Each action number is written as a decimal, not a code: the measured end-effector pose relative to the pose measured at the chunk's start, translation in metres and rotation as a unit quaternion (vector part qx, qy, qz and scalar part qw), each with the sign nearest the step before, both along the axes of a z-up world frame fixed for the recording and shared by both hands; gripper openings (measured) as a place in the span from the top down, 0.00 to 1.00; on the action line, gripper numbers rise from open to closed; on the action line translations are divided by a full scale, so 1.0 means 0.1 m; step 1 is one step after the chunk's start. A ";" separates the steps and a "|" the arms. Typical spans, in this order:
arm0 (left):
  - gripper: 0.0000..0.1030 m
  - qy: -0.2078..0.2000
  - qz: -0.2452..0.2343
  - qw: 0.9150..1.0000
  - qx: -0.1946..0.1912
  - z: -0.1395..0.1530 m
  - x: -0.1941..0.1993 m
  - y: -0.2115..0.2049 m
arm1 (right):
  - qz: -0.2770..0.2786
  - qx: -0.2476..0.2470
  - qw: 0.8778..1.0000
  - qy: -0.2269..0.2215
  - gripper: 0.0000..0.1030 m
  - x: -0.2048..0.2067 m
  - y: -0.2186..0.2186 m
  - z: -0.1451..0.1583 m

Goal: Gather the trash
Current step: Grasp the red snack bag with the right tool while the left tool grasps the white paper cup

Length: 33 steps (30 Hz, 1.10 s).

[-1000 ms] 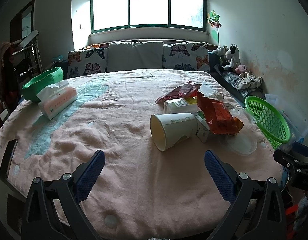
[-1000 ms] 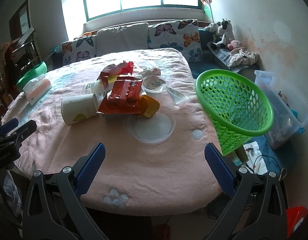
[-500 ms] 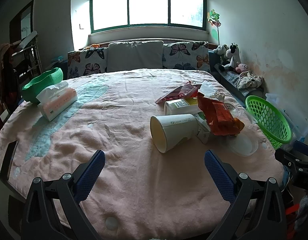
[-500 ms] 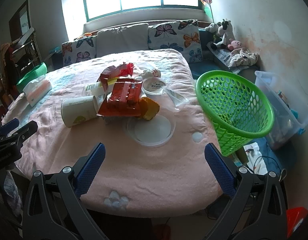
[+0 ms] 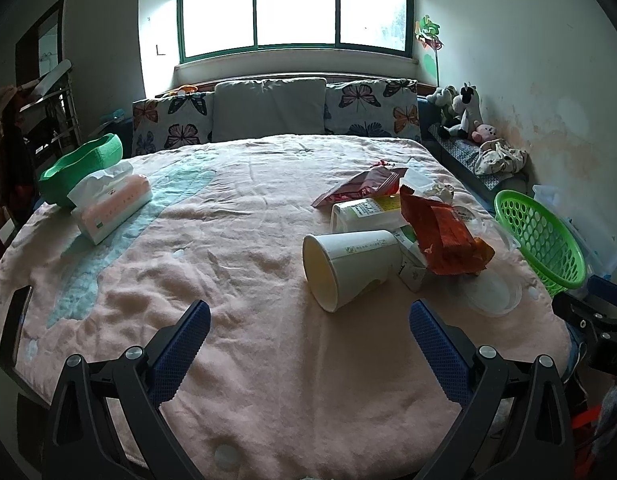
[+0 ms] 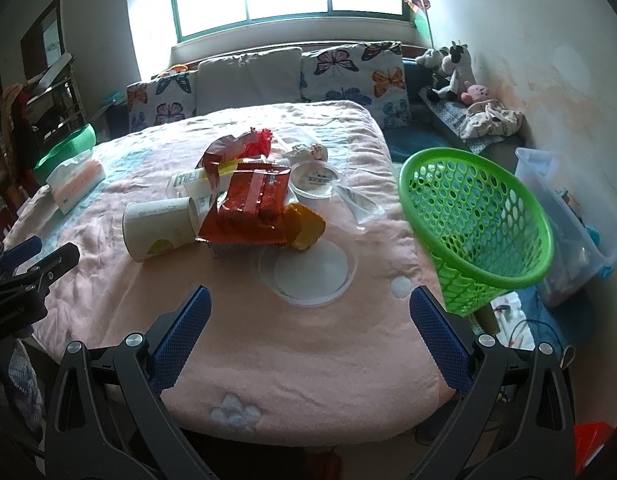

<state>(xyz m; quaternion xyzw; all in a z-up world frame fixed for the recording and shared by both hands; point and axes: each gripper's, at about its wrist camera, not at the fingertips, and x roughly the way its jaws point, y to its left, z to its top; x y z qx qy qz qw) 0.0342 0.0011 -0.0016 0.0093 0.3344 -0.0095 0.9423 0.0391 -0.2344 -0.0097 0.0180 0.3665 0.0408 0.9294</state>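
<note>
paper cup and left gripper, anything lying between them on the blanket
Nothing: in the left wrist view, only bare pink blanket separates the open left gripper from the tipped paper cup.

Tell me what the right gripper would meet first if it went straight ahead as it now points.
Probably the clear round lid lying flat on the blanket, straight ahead of the open right gripper. Beyond it lies the orange wrapper. Depth is uncertain; pitched higher, it could pass over the lid.
</note>
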 end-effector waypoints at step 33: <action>0.07 0.033 -0.009 0.999 -0.026 -0.17 0.41 0.37 | 0.065 0.023 0.996 0.057 0.07 1.40 0.58 -0.18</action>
